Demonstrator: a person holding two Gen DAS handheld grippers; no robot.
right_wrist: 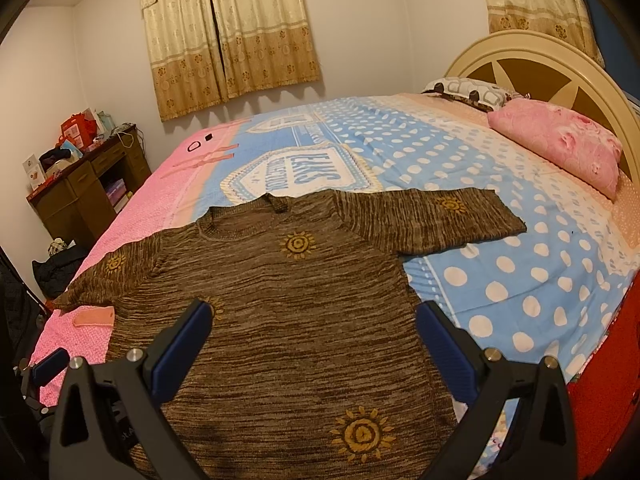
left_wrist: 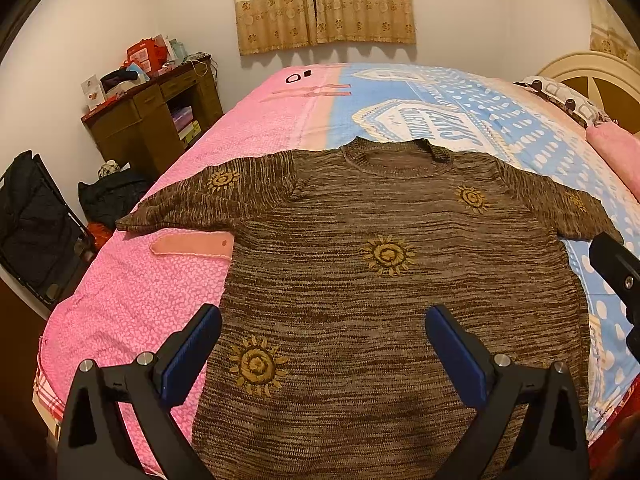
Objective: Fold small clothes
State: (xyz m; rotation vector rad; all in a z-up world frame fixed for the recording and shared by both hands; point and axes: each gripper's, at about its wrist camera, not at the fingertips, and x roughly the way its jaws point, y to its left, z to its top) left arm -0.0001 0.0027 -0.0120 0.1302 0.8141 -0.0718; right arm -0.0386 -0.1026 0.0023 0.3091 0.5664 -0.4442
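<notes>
Brown marled knit sweater with yellow sun motifs (left_wrist: pixel 360 300) lies flat, face up, sleeves out, on bed with pink and blue dotted cover (right_wrist: pixel 500 280). Left hand-held gripper (left_wrist: pixel 323 320) and right hand-held gripper (right_wrist: pixel 312 318) both spread, empty, hovering above hem area. Fold not begun. Best start: pinch sleeve cuff or side edge through both knit layers, fold inward, keep hem straight.

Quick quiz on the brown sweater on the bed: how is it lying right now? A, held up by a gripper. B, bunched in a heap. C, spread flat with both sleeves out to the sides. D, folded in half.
C: the sweater lies flat on the bed, sleeves out, both grippers open above it.
</notes>
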